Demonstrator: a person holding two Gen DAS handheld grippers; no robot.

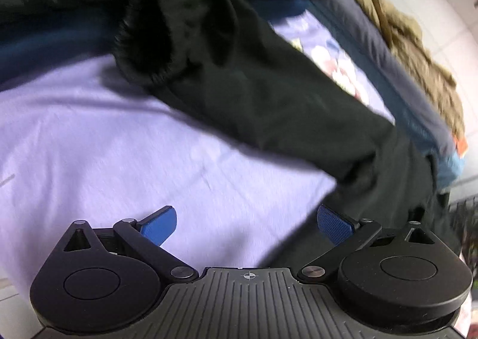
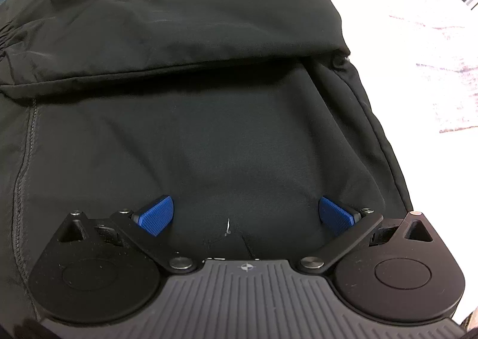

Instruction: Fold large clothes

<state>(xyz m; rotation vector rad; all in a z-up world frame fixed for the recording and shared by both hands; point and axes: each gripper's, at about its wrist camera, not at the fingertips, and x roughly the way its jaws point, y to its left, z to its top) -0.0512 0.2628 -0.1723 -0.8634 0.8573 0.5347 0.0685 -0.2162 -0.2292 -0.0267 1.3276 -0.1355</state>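
Black jacket (image 2: pixel 209 129) (flat) between spread fingers (image 2: pixel 156 215)

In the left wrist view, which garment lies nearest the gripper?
The black jacket, whose sleeve crosses the lilac sheet just ahead of the open left gripper; the olive garment lies crumpled farther off at the bed's edge.

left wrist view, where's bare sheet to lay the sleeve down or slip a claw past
The free patch is the lavender sheet between the open left claw and the black jacket sleeve. Beyond the sleeve it is crowded: a printed patch, a dark blue garment and an olive garment. In the right wrist view the jacket fills everything under the open right claw.
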